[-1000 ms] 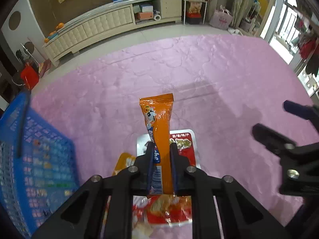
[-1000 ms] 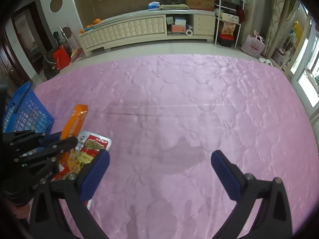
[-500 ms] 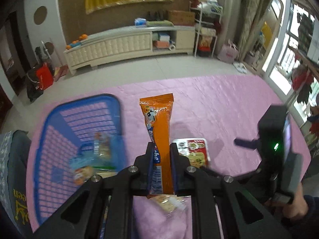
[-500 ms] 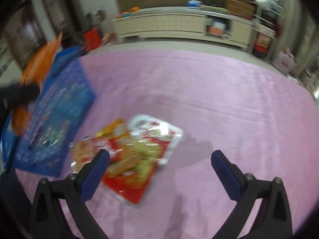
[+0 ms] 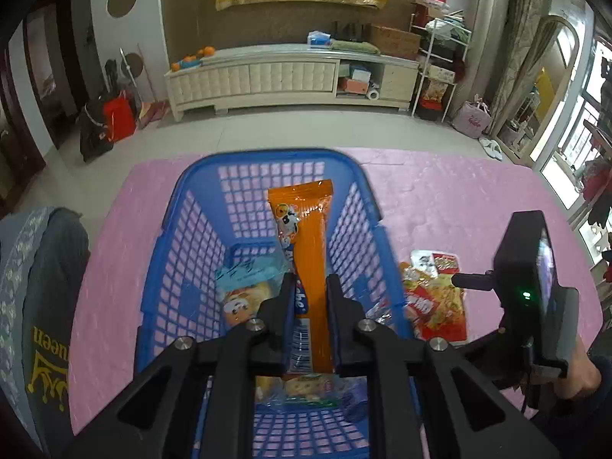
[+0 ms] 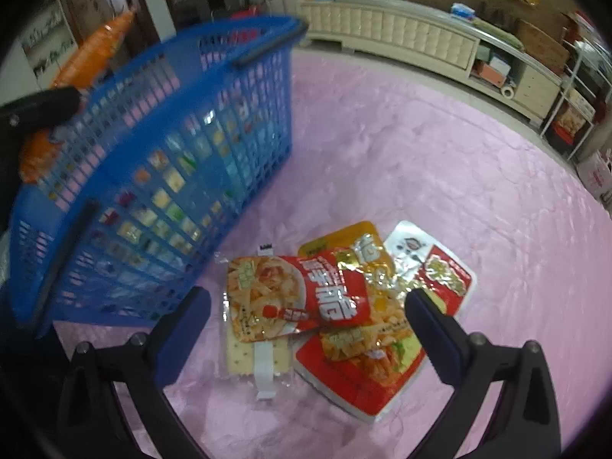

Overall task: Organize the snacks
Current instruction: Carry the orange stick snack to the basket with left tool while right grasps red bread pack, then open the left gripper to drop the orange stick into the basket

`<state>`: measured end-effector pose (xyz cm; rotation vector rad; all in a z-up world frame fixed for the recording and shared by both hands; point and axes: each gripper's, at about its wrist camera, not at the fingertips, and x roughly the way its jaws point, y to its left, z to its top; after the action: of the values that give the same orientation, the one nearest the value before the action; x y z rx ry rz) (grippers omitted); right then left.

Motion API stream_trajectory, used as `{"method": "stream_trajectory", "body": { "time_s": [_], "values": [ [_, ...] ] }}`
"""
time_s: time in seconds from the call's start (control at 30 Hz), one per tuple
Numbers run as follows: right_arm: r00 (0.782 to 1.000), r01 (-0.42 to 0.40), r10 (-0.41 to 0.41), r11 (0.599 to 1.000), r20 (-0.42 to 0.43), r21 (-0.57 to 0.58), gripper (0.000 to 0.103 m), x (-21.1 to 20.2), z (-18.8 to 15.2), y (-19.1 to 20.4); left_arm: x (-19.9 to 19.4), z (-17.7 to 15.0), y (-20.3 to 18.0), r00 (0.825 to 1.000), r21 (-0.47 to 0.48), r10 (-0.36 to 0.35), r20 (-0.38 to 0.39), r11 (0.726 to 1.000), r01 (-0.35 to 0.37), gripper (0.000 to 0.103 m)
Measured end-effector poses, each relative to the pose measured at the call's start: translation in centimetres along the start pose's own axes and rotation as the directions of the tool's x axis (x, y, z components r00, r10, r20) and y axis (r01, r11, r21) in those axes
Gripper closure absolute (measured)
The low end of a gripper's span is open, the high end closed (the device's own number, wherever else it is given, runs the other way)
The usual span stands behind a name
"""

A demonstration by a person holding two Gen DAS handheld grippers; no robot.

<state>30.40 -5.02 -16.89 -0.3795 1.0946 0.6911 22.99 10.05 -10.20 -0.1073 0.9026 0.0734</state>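
Observation:
My left gripper (image 5: pixel 310 298) is shut on a long orange snack packet (image 5: pixel 306 237) and holds it over the blue basket (image 5: pixel 168 252), which has several snack packs (image 5: pixel 244 290) inside. From the right wrist view the same orange packet (image 6: pixel 90 59) shows above the blue basket (image 6: pixel 160 145). My right gripper (image 6: pixel 306 313) stands open above a pile of red snack packets (image 6: pixel 329 298) on the pink mat, its blue pads on either side of the pile and apart from it. In the left wrist view this pile (image 5: pixel 436 298) lies right of the basket.
The pink mat (image 6: pixel 440 160) stretches out to the right of the pile. A cream low cabinet (image 5: pixel 275 76) stands along the far wall beyond bare floor. A person's knee in dark cloth (image 5: pixel 42 306) is left of the basket; a hand (image 5: pixel 573 375) holds the right gripper's handle.
My left gripper carried the orange packet leftward from over the pile to above the basket. My right gripper swung left and now hangs over the red packets.

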Motion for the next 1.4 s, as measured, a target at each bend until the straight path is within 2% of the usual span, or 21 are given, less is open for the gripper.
{"method": "stream_trajectory", "body": {
  "time_s": [0.2,0.4,0.57,0.6,0.63,0.67,0.77,0.93,1.13,1.17,1.2,1.27,1.4],
  "values": [
    [0.996,0.018,-0.024,0.997,-0.085,-0.076,0.001,2.8,0.6,0.3,1.0,-0.5,0.9,1.000,-0.010,-0.008,-0.017,1.000,0.008,0.090],
    [0.995,0.000,-0.009,0.996,-0.099,-0.089,0.002,3.7,1.1,-0.3,2.1,-0.7,1.0,0.999,-0.015,-0.017,-0.036,1.000,0.017,0.090],
    [0.995,-0.039,0.031,0.996,-0.097,-0.077,0.011,4.4,1.9,-1.0,2.7,-0.6,1.6,0.999,-0.018,-0.014,-0.047,1.000,0.013,0.090],
    [0.995,-0.047,0.040,0.996,-0.096,-0.072,0.015,4.4,1.9,-1.1,2.7,-0.7,1.9,0.999,-0.022,-0.016,-0.049,1.000,0.015,0.090],
    [0.994,-0.070,0.064,0.996,-0.092,-0.061,0.027,4.3,1.9,-1.3,2.8,-0.8,2.0,0.998,-0.024,-0.018,-0.052,1.000,0.016,0.090],
    [0.993,-0.083,0.078,0.995,-0.089,-0.049,0.032,4.2,2.0,-1.5,2.8,-0.8,2.0,0.998,-0.025,-0.019,-0.056,1.000,0.017,0.089],
    [0.994,-0.074,0.069,0.996,-0.085,-0.055,0.041,4.3,2.6,-1.5,3.2,-0.9,2.0,0.997,-0.025,-0.025,-0.070,0.999,0.023,0.089],
    [0.996,-0.055,0.050,0.996,-0.071,-0.068,0.045,3.9,2.5,-1.6,3.0,-1.1,1.0,0.997,-0.001,-0.051,-0.066,0.999,0.051,0.089],
    [0.997,-0.065,0.063,0.997,-0.048,-0.030,0.045,2.2,0.3,-1.5,3.1,-1.7,0.4,0.993,0.004,-0.094,-0.077,0.996,0.095,0.089],
    [0.997,-0.067,0.066,0.998,-0.041,-0.021,0.045,1.9,0.2,-1.7,3.2,-1.8,0.2,0.992,0.008,-0.095,-0.083,0.995,0.096,0.084],
    [0.997,-0.067,0.066,0.998,-0.036,-0.015,0.045,1.4,0.1,-1.5,3.2,-1.9,0.1,0.992,0.014,-0.091,-0.088,0.996,0.093,0.070],
    [0.997,-0.068,0.067,0.998,-0.024,-0.003,0.045,1.0,0.2,-1.8,3.1,-2.1,-0.1,0.993,0.021,-0.079,-0.085,0.996,0.081,0.057],
    [0.998,-0.057,0.057,0.998,0.005,0.002,0.045,-0.7,-0.2,-1.7,2.1,-2.4,-0.4,0.995,0.034,-0.067,-0.068,0.997,0.070,0.055]
  ]
}}
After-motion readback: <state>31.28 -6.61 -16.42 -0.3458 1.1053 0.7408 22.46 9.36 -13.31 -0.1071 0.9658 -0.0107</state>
